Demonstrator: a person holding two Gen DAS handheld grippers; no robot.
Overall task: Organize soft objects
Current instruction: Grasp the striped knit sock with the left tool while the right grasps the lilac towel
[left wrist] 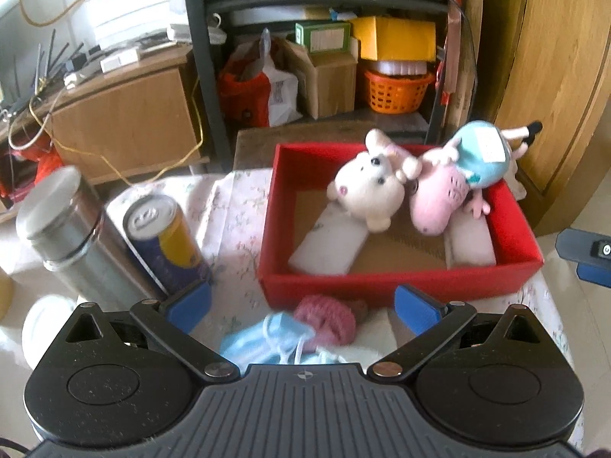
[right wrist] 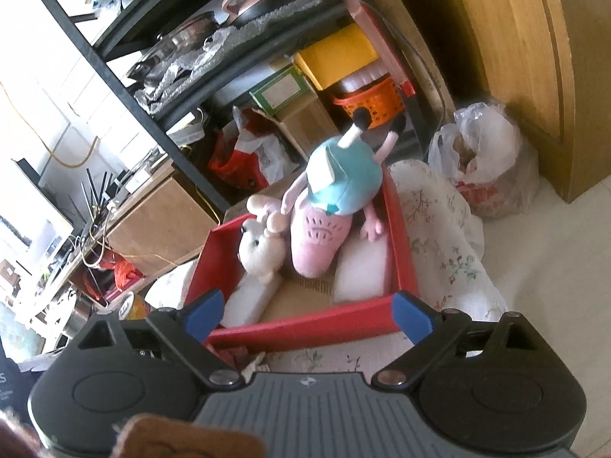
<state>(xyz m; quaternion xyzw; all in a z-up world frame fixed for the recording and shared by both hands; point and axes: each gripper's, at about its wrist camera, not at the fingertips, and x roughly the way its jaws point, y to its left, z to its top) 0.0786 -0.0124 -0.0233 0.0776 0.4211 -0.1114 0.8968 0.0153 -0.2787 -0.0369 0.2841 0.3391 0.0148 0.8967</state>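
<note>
My left gripper [left wrist: 301, 311], jaws wide and empty, hangs directly over the pink knitted piece [left wrist: 328, 318] and blue face mask [left wrist: 267, 339] lying just outside the red box [left wrist: 401, 278] (my right gripper [right wrist: 308, 315], likewise wide and empty, faces the box instead).

Each hand-held gripper [left wrist: 301, 311] — black linkage arms, blue pads [right wrist: 410, 315], silver pivot screws, ribbed grey body.

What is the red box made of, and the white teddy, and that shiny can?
The red box looks like cardboard, matte red, with a brown corrugated-looking floor. The white teddy seems plush fabric: fuzzy surface, rounded stuffed shape. The can is probably metal: its silvery top gleams, and its side carries a glossy blue and yellow print.
</note>
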